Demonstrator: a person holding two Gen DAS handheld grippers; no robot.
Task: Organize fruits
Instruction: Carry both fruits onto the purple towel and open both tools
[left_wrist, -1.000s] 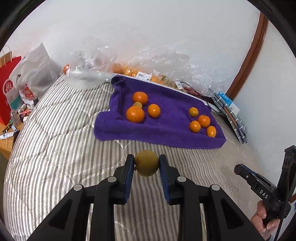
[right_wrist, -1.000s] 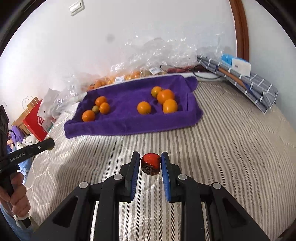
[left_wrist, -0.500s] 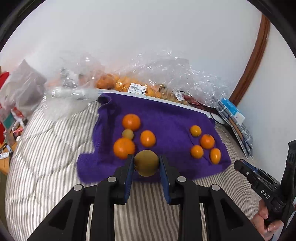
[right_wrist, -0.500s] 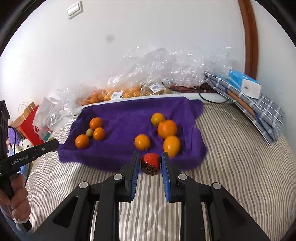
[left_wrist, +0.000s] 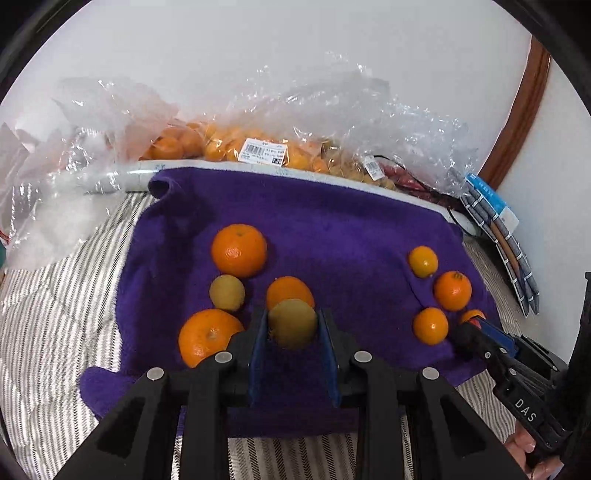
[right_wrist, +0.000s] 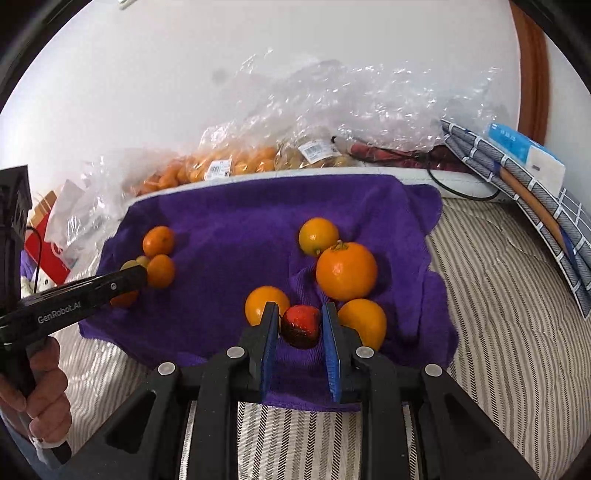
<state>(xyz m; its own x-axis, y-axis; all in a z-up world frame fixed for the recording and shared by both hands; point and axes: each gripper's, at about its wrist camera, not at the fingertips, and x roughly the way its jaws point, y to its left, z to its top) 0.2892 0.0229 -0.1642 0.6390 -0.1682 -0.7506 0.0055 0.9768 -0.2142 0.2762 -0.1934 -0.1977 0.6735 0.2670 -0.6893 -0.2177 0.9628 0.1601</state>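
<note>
Left tongs (left_wrist: 291, 328) grip a round yellow-green fruit (left_wrist: 292, 323) between the blue pads, over the near left part of the purple towel (left_wrist: 332, 229) on the striped bed (left_wrist: 55, 314). Beside it on the towel I note three oranges and one small yellow-green fruit (left_wrist: 226, 292); four small oranges sit well apart at the right. Clear bags (left_wrist: 229, 147) behind the towel contain orange fruit. Right tongs (right_wrist: 300, 330) clamp a red fruit (right_wrist: 301, 325), glossy and dark beneath, between two oranges on the towel.
</note>
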